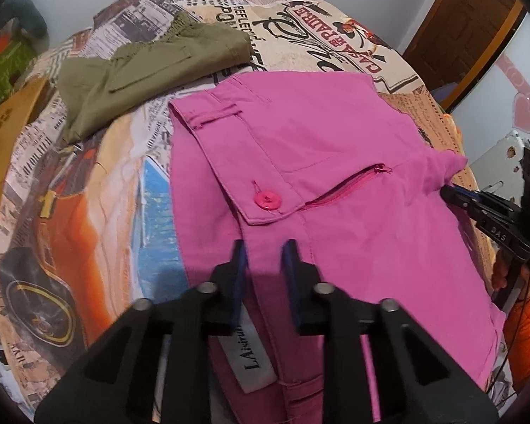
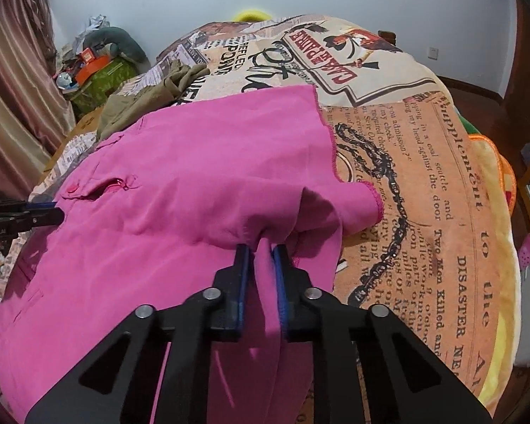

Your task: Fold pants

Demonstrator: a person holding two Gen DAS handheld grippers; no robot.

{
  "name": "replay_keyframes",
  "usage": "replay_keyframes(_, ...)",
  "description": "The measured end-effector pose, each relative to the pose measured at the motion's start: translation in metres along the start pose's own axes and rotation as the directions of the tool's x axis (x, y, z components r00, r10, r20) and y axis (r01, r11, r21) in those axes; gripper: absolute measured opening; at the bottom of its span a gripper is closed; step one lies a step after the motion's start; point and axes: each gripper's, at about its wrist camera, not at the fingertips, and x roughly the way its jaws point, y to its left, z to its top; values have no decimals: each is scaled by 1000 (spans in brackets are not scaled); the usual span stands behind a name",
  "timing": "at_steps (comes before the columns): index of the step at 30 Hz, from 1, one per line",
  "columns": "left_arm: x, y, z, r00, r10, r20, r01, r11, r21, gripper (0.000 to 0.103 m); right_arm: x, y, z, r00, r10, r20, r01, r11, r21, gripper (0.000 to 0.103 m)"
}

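Pinching a fold of the pink pants [image 2: 180, 183] at lower centre of the right wrist view, right gripper [image 2: 261, 251] nearly closed on cloth. Hovering part-open, gripping nothing, over the waistband at lower centre of the left view, left gripper [image 1: 263, 247]. Spread across the printed bedspread [image 2: 424, 176], long axis running between both grippers; right one likely leads.

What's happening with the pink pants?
Right hand-held gripper shut on pink pants. Left hand-held gripper open over waistband. Green pants beyond, not in the way.
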Motion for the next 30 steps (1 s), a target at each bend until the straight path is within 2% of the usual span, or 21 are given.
replay_keyframes(1, -2, -1, 0, 1000, -4, 3, 4, 1000, 7, 3, -2, 1, 0, 1000, -6, 8, 6, 1000, -6, 8)
replay_keyframes(9, -14, -18, 0, 994, 79, 74, -87, 991, 105, 3, -15, 11, 0, 998, -46, 48, 48, 998, -47, 5)
replay_keyframes(11, -13, -17, 0, 988, 125, 90, -136, 982, 132, 3, -13, 10, -3, 995, -86, 45, 88, 995, -47, 4)
replay_keyframes(15, 5, -5, -1, 988, 147, 38, -151, 978, 142, 4, -1, 5, -9, 996, -91, -8, 90, 996, -24, 4)
replay_keyframes(18, 8, -8, -4, 985, 166, 46, -171, 972, 160, 5, -1, 3, -10, 995, -99, -14, 99, 995, -15, 4)
replay_keyframes(21, 11, -2, -2, 988, 149, 25, -151, 981, 122, 7, 1, -2, -11, 995, -94, -34, 95, 995, 7, 4)
replay_keyframes(26, 1, 10, 2, 997, 79, 4, -79, 996, 40, 13, -8, -8, -13, 998, -22, -52, 25, 998, 63, 4)
replay_keyframes(30, -17, 14, 5, 997, 59, 44, -60, 998, 7, 19, -22, -11, -11, 999, -9, -42, 13, 996, 87, 6)
